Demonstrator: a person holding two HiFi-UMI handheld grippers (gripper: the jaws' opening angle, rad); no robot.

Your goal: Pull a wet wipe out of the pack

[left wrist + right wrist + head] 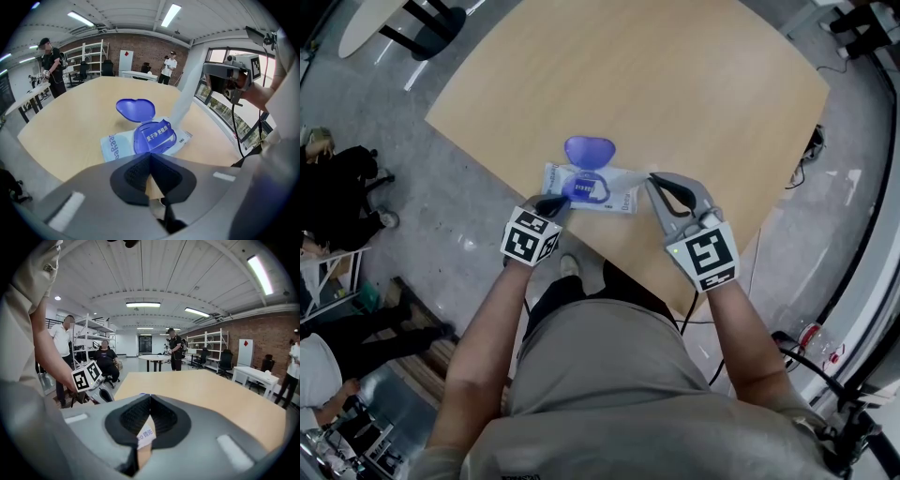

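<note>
Pack [621, 198] lies lengthwise on the desk [675, 94] between both grippers; left gripper [555, 202] jaws together at its left end; right gripper [659, 184] jaws clamp a printed white strip [146, 437], possibly pack film.

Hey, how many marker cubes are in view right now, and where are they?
2. One marker cube sits on the left claw, by the left end of the wipe pack; the other on the right claw, at its right end. None seems hidden.
</note>
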